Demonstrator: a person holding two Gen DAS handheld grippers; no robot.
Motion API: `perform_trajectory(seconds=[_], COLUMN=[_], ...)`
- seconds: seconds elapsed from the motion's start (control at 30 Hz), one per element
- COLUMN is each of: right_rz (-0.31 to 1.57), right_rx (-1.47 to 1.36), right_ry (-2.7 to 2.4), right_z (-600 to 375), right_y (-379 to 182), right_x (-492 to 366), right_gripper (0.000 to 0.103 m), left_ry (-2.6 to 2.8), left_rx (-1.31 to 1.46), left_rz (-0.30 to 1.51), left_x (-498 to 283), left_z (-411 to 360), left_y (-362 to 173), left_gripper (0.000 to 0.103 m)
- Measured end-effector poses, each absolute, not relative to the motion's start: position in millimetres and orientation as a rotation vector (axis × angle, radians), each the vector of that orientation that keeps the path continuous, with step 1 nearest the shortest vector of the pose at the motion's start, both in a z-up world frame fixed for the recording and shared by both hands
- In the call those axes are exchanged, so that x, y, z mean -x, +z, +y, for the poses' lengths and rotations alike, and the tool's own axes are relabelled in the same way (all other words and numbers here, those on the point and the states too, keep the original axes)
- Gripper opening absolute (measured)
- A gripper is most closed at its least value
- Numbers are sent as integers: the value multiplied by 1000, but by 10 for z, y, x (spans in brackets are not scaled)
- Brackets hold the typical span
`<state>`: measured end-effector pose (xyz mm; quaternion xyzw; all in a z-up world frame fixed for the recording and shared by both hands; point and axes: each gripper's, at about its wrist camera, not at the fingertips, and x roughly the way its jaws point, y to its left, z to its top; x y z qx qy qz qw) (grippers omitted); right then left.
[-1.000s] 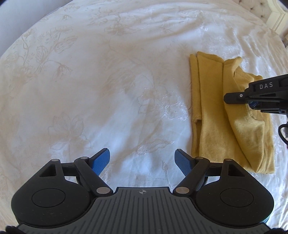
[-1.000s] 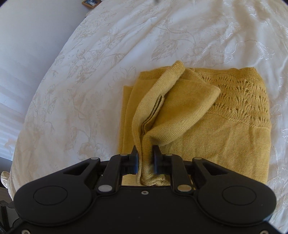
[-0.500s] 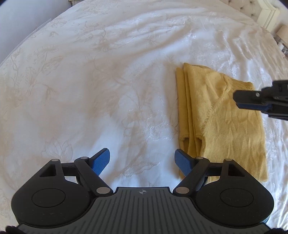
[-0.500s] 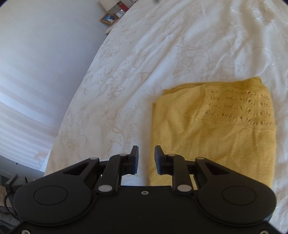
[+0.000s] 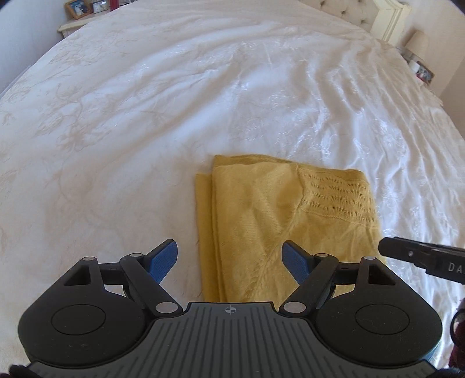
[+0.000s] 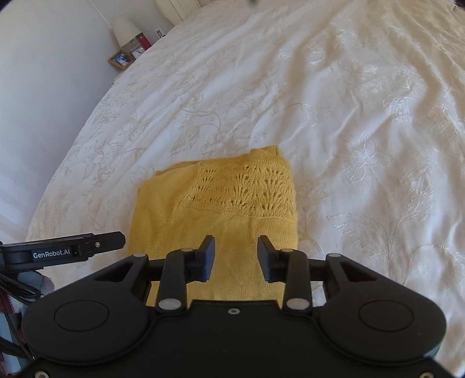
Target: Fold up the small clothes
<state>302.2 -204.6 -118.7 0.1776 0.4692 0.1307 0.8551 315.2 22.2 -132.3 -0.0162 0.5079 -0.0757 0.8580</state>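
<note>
A folded mustard-yellow knit garment (image 5: 279,221) with a lace-pattern band lies flat on the white bedspread (image 5: 174,101). My left gripper (image 5: 231,260) stands open above the garment's near left edge, with nothing pinched between its blue pads. In the right wrist view the same yellow knit garment (image 6: 221,203) lies just ahead of my right gripper (image 6: 236,258). Its black jaws are opening over the cloth, and no fabric is caught between them. The right gripper's finger shows in the left wrist view at the right edge. The left gripper's finger (image 6: 87,245) shows at the left of the right wrist view.
The embroidered white bedspread (image 6: 348,116) stretches far beyond the garment. A bedside shelf with picture frames (image 5: 78,8) sits at the far left corner. A lamp (image 6: 125,29) and frames stand by the wall. A headboard (image 5: 363,11) rises at the far end.
The right gripper let go of the lifted fold, which now lies flat on the garment, and its jaws widened. Both grippers pulled back, so the garment sits nearer the middle of each view.
</note>
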Motion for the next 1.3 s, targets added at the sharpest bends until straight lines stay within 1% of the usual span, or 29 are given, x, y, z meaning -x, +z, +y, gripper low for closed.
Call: perform_trajectory(seconds=[0.1, 0.17, 0.23, 0.3, 0.33, 0.53, 0.63, 0.67, 0.73, 0.77, 0.8, 0.87, 1.03, 1.13, 1.23, 1.27, 1.3], right_rz=[970, 974, 983, 997, 1003, 1054, 1039, 1030, 1005, 991, 975, 943, 937, 943, 962, 968, 974], right_rx=[-351, -335, -312, -299, -291, -269, -261, -250, -241, -246, -253, -279, -314, -323, -332, -334, -335], right_ry=[300, 320, 338, 357, 362, 354, 355, 353, 348, 346, 342, 334, 290, 273, 263, 260, 259], right_z=[-2035, -1982, -1913, -1850, -1825, -1717, -1720, -1727, -1775, -1806, -1847, -1970, -2259, -2364, -2406, -2407, -2405], right_y=[-1180, -1195, -1234, -1305, -1343, -1567, -1568, -1552, -1489, -1451, -1411, -1331, -1271, -1262, -1281, -1291, -1301], right_x=[-3172, -3275, -3365, -3475, -3527, -3903, -4016, -4030, -4016, -3992, -3956, -3854, -3539, -3336, -3159, -3112, -3071], right_gripper=[45, 45, 46, 52, 53, 54, 64, 69, 71, 75, 81, 86, 86, 86, 86, 86, 86], left_ry=[-154, -80, -59, -52, -43, -42, -61, -71, -94, -103, -110, -117, -162, -219, -270, -281, -294], left_rx=[-27, -113, -70, 25, 53, 76, 107, 118, 153, 173, 191, 200, 177, 174, 197, 205, 211], left_rz=[1081, 1146, 1175, 1179, 1184, 1177, 1168, 1165, 1150, 1139, 1126, 1105, 1112, 1152, 1187, 1194, 1203], left_x=[-3223, -3255, -3224, -3173, -3147, -3026, -3034, -3035, -3009, -2983, -2951, -2854, -2562, -2391, -2261, -2231, -2210], left_z=[84, 71, 185, 342, 413, 571, 607, 619, 683, 716, 746, 782, 720, 569, 419, 380, 342], left_y=[-1478, -1673, -1798, -1830, -1835, -1857, -1850, -1842, -1800, -1767, -1727, -1636, -1465, -1433, -1451, -1459, -1475], left_gripper=[78, 78, 79, 80, 80, 80, 81, 82, 81, 81, 82, 82, 83, 83, 80, 75, 68])
